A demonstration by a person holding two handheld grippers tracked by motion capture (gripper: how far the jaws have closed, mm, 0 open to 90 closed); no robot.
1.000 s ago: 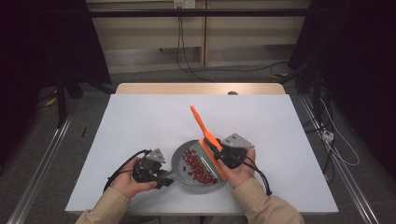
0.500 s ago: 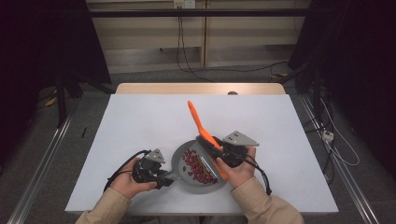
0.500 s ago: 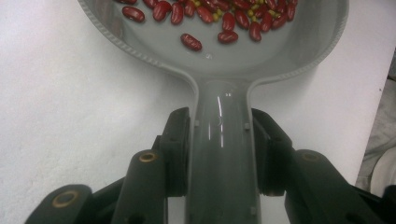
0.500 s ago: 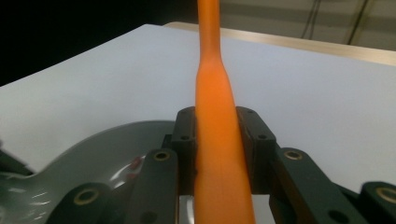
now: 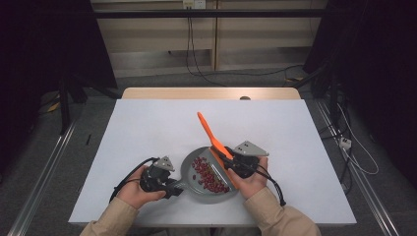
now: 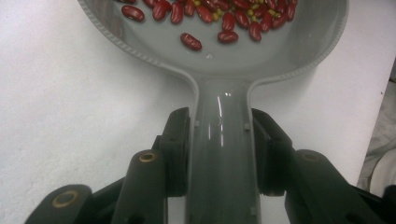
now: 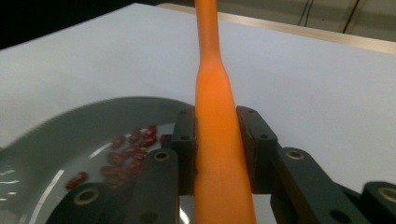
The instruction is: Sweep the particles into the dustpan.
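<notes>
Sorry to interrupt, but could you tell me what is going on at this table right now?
A person is working with a gripper in each hand at a white table. The left gripper is shut on the handle of a grey pan that holds red beans. The right gripper is shut on an orange spatula, whose long end points up and away over the table while its near end sits at the pan's right edge.
</notes>
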